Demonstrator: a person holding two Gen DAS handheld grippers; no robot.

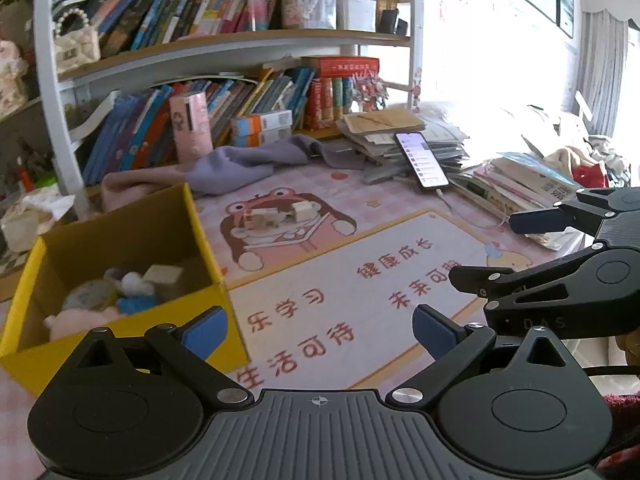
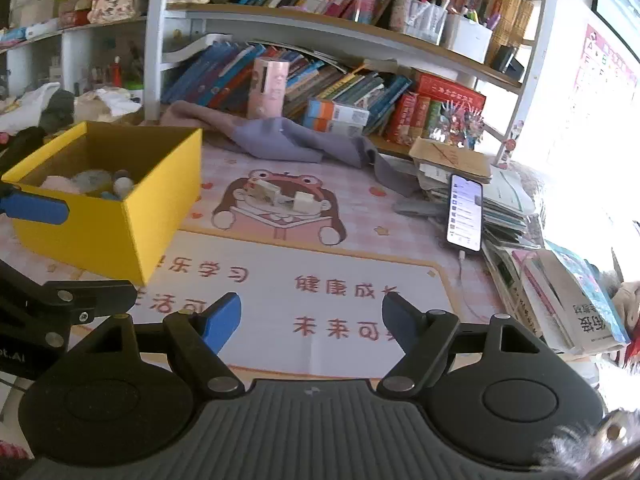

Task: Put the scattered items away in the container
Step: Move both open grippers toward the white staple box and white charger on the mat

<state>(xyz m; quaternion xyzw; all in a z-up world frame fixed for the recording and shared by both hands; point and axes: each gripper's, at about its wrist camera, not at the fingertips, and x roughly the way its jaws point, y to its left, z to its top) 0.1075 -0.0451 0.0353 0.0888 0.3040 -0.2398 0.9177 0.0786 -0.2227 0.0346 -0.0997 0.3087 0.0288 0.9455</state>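
Note:
A yellow cardboard box stands on the desk mat at left, also in the right wrist view. Inside lie several small items: a pink plush, a white pom-pom and a beige block. Two small beige blocks sit on the frog cartoon of the mat, also in the right wrist view. My left gripper is open and empty, low over the mat just right of the box. My right gripper is open and empty over the mat's white text panel.
A phone with a cable leans on a paper stack at right. Piled books line the right edge. A grey-purple cloth and a pink carton lie before the crowded bookshelf.

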